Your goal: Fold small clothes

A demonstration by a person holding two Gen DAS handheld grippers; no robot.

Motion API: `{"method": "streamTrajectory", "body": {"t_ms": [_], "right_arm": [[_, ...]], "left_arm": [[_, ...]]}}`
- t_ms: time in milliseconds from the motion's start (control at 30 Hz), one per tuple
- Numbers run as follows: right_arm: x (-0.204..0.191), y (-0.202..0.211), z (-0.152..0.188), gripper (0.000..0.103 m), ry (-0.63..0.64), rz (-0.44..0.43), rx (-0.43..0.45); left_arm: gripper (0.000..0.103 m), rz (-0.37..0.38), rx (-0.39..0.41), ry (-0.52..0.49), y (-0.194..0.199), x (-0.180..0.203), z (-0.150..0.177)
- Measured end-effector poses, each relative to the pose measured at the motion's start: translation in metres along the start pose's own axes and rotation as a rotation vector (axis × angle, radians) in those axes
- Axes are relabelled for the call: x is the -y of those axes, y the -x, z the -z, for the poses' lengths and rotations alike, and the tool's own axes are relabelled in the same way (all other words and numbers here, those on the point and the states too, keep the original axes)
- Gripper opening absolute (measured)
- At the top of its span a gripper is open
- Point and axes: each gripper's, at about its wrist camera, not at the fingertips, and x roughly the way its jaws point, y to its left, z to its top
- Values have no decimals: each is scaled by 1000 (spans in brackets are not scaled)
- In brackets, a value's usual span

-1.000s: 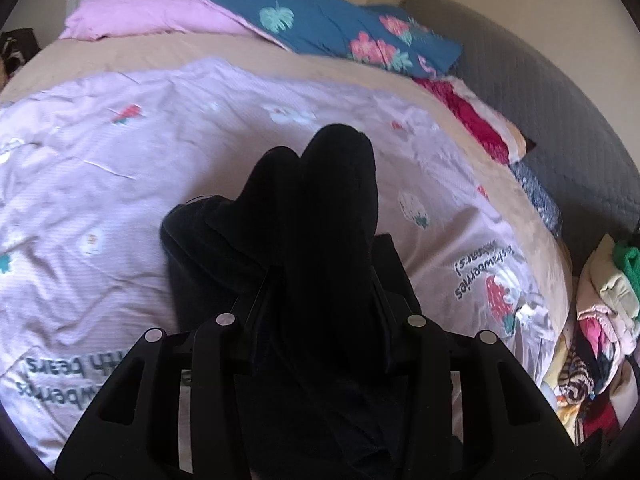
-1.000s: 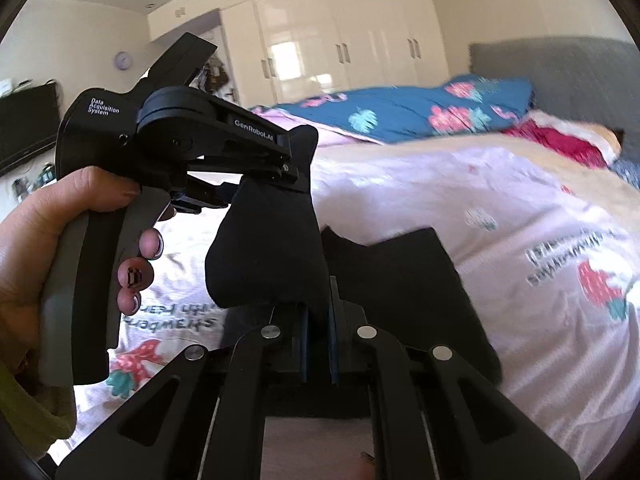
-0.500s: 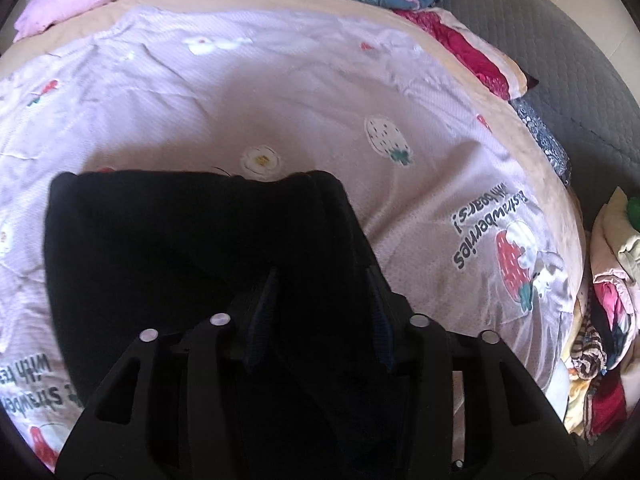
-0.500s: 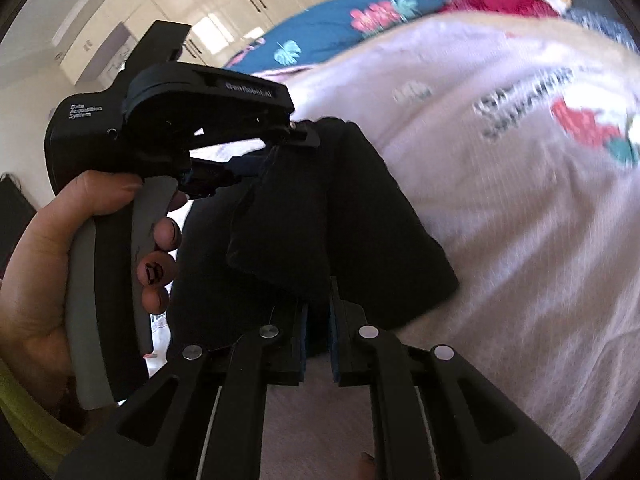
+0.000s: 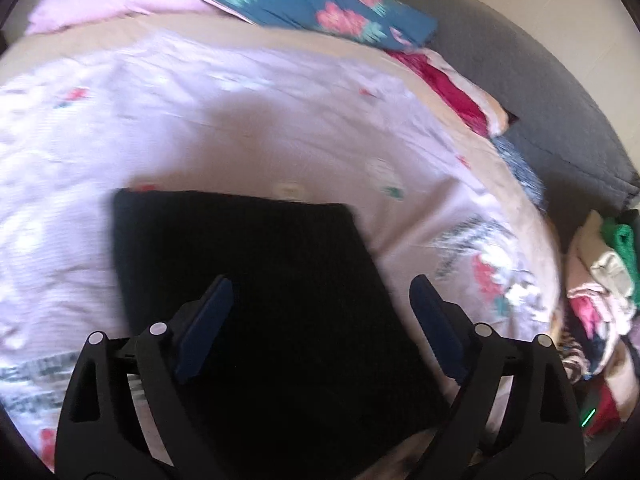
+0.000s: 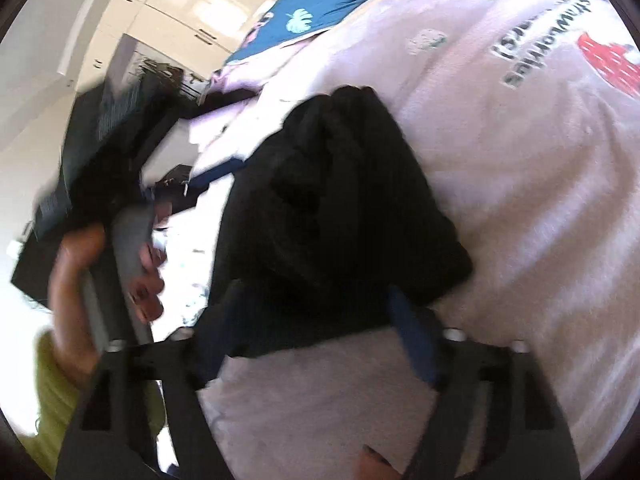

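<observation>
Cloth, black and matte, made up the folded garment (image 5: pixel 256 288), which lay flat on the bed as a soft-cornered rectangle with a faintly ribbed knit surface. In the left wrist view its far edge ran straight across and its long axis ran away from the camera. In the right wrist view the garment (image 6: pixel 344 208) looked thicker and rumpled, a fold bunched at its far end. It rested on a pale pink quilt (image 5: pixel 280 112) printed with strawberries and lettering, fine-woven and lightly creased. The left gripper (image 5: pixel 320 304) hung just above the near part of the garment, jaws spread wide with nothing between the blue pads. The right gripper (image 6: pixel 312 340) was likewise wide apart, straddling the garment's near edge, though blur hid whether it touched. A blue floral pillow (image 5: pixel 304 4) lay beyond, and a heap of mixed clothes (image 5: pixel 600 292) sat beside the bed
</observation>
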Motion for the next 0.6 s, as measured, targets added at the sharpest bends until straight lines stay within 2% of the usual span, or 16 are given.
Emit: {"method": "streamTrajectory", "body": {"t_ms": [167,267,367,400,433,467,533,600], "right_arm": [[-5,-22,-50,83,67,41,-58],[-7,-51,-75,83,77,39,-154],[-8,-73,-93,80,80,80,-192],[-9,-79,-97,76,87,90,-201],[-9,-84,-102,63,97,115,-203],[-12,-88,-105,43,120,130,-210],[-21,-83,-108,15,175,141,-188],[-33,-67,-110,15,243,107,-150]], "left_arm": [[83,-107,32,34,16,-39,26],[83,-138,26,37,16,-51,41],[83,-135,14,37,12,-55,49],[83,-133,12,42,10,-57,51],[85,-130,12,49,9,-59,53],[86,-123,12,63,8,-61,54],[86,-114,10,74,6,-62,55],[86,-111,15,68,8,-59,56]]}}
